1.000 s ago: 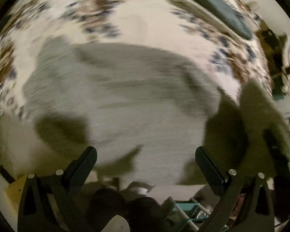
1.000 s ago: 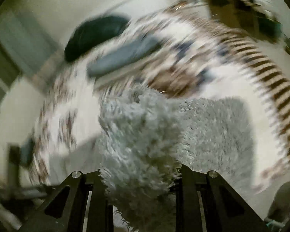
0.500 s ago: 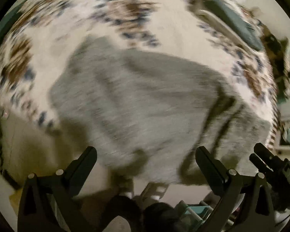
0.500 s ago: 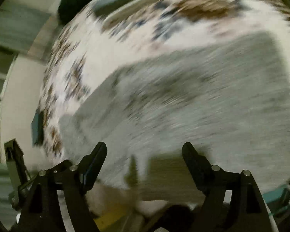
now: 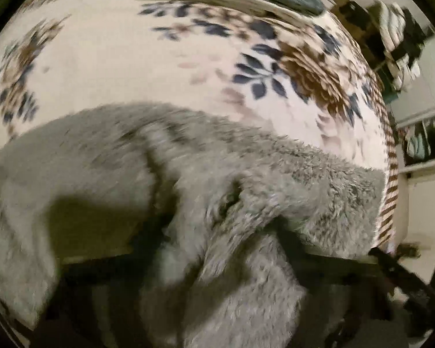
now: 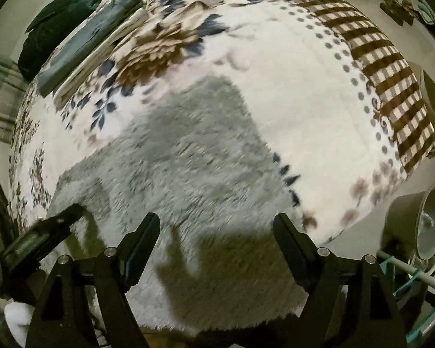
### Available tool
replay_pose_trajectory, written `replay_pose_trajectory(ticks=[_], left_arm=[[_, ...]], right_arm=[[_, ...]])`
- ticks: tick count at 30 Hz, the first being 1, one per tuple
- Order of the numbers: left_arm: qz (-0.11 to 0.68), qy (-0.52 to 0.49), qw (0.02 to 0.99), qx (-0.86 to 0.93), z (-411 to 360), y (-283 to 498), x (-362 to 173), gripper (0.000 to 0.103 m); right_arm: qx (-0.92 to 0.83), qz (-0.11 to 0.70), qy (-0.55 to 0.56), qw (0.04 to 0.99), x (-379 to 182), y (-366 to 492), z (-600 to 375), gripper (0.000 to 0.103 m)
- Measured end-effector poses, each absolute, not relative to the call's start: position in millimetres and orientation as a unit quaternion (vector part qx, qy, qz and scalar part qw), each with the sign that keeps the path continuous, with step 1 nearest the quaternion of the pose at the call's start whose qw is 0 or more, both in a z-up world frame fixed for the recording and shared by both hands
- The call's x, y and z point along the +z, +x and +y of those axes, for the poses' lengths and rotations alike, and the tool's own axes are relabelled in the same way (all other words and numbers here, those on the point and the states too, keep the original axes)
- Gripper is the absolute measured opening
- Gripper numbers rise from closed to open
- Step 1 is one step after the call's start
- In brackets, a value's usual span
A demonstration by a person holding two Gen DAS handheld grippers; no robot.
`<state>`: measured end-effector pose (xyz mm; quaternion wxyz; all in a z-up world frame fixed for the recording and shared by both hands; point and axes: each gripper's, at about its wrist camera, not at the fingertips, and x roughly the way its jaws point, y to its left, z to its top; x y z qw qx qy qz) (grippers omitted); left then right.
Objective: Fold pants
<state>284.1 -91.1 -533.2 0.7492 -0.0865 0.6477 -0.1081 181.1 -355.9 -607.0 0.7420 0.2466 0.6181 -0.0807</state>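
Observation:
The fuzzy grey pants (image 6: 194,156) lie spread on the floral blanket (image 6: 304,92), reaching its near edge. My left gripper (image 5: 223,240) points steeply down and its jaws are closing, with a bunched ridge of the pants (image 5: 246,203) pinched between the blurred dark fingers. My right gripper (image 6: 217,226) hangs open just above the near part of the pants, with nothing between its fingers. In the right wrist view, a black block at the lower left looks like the left gripper's body (image 6: 40,235).
A stack of folded dark and pale clothes (image 6: 92,37) and a dark green cushion (image 6: 57,14) sit at the bed's far side. The brown checked blanket border (image 6: 391,66) runs along the right. Beside the bed stand a white bowl-shaped object (image 6: 426,223) and a teal rack (image 6: 414,278).
The right gripper let go of the pants fold and opened, then sank over the flat fabric. The left gripper, open before, dropped onto the pants and closed on a bunch.

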Motion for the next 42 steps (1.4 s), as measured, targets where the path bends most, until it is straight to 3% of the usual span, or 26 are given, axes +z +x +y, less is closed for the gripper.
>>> replay_pose_trajectory(ticks=[1, 9, 14, 18, 20, 22, 23, 30, 38, 42], left_arm=[[0.650, -0.073, 0.747, -0.116, -96.4, 285.0, -534.9, 0.008], [0.586, -0.110, 0.794, -0.121, -63.5, 272.8, -469.4, 0.007], [0.614, -0.120, 0.775, -0.090, -35.7, 286.2, -493.6, 0.008], [0.644, -0.179, 0.739, -0.089, -12.6, 292.4, -520.9, 0.018], [0.641, -0.219, 0.729, -0.098, -0.3, 288.3, -515.9, 0.036], [0.630, -0.236, 0.734, -0.095, 9.9, 280.7, -506.5, 0.068], [0.622, -0.249, 0.736, -0.098, 14.9, 275.7, -503.0, 0.071], [0.672, -0.208, 0.707, -0.071, -3.6, 261.5, -536.6, 0.072], [0.653, -0.203, 0.729, -0.015, 15.5, 199.1, -514.3, 0.072], [0.670, -0.269, 0.692, -0.030, 12.3, 171.5, -525.5, 0.071]], right_arm=[[-0.081, 0.618, 0.249, 0.741, -608.8, 186.2, -352.5, 0.083], [-0.066, 0.606, 0.263, 0.748, -603.7, 193.2, -358.5, 0.082], [-0.051, 0.617, 0.257, 0.742, -607.1, 198.2, -352.1, 0.082], [-0.041, 0.629, 0.249, 0.735, -610.3, 200.8, -348.2, 0.082], [-0.032, 0.631, 0.249, 0.734, -609.2, 199.8, -348.6, 0.082], [-0.024, 0.633, 0.247, 0.733, -607.8, 197.7, -351.0, 0.083], [-0.022, 0.636, 0.245, 0.732, -608.2, 196.5, -352.9, 0.083], [-0.027, 0.653, 0.243, 0.717, -617.7, 191.9, -365.5, 0.085], [0.083, 0.664, 0.247, 0.701, -585.2, 218.4, -279.0, 0.085], [0.148, 0.653, 0.112, 0.734, -564.8, 269.6, -208.5, 0.085]])
